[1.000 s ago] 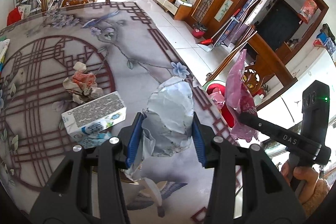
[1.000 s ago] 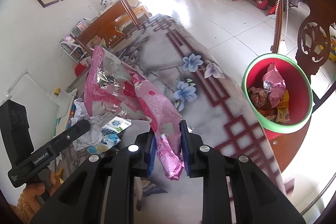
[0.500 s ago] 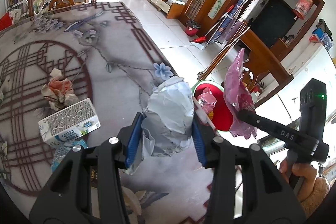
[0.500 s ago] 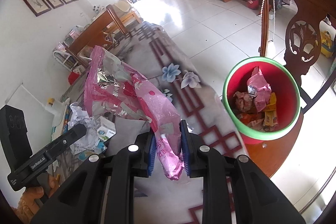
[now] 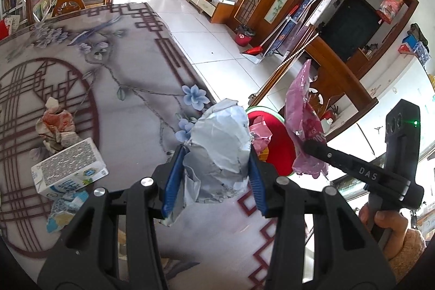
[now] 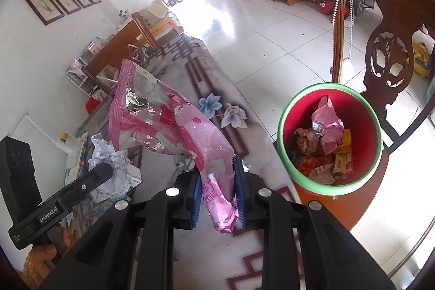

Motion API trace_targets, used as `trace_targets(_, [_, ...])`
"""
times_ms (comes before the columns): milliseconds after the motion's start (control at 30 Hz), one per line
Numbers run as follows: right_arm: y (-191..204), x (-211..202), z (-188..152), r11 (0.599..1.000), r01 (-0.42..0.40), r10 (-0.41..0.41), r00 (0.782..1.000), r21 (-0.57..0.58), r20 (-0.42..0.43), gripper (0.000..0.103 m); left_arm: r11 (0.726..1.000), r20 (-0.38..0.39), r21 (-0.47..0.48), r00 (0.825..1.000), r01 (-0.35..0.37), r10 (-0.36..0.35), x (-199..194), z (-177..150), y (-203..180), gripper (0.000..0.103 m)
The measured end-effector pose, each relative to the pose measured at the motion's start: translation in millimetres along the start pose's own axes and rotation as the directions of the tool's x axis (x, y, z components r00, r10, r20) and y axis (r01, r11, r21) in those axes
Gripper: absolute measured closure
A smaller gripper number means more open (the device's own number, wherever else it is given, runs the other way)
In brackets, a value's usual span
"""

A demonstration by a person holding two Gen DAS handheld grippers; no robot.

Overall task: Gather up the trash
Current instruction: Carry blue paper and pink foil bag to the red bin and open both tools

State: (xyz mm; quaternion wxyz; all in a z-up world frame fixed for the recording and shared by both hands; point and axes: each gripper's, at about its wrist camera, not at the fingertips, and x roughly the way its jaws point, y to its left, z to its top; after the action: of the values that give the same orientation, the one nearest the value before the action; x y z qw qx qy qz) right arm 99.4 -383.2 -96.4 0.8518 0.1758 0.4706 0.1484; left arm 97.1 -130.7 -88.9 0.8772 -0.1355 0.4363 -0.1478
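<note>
"DAS" stands on the right claw (image 5: 312, 147) arm, "GenRobot.AI" on the left claw (image 6: 108, 170) arm (other print unreadable).

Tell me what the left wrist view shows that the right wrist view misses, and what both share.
Only the left wrist view shows the crumpled grey wrapper face-on in the left claw, and the milk carton on the table. Only the right wrist view shows the wrappers lying inside the red bin. Both share the bin and the pink snack bag clamped in the right claw.

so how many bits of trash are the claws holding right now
2: a crumpled grey paper in the left claw, a pink foil wrapper in the right claw.
</note>
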Motion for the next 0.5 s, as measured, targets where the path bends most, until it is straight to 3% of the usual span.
trace_targets(500, [-79.4, -17.2, 17.5, 0.993, 0.04, -0.042, 0.999, 0.112, 0.019, 0.083, 0.996, -0.057, 0.073, 0.997, 0.056, -0.052, 59.9, 19.2, -62.9, 0.06])
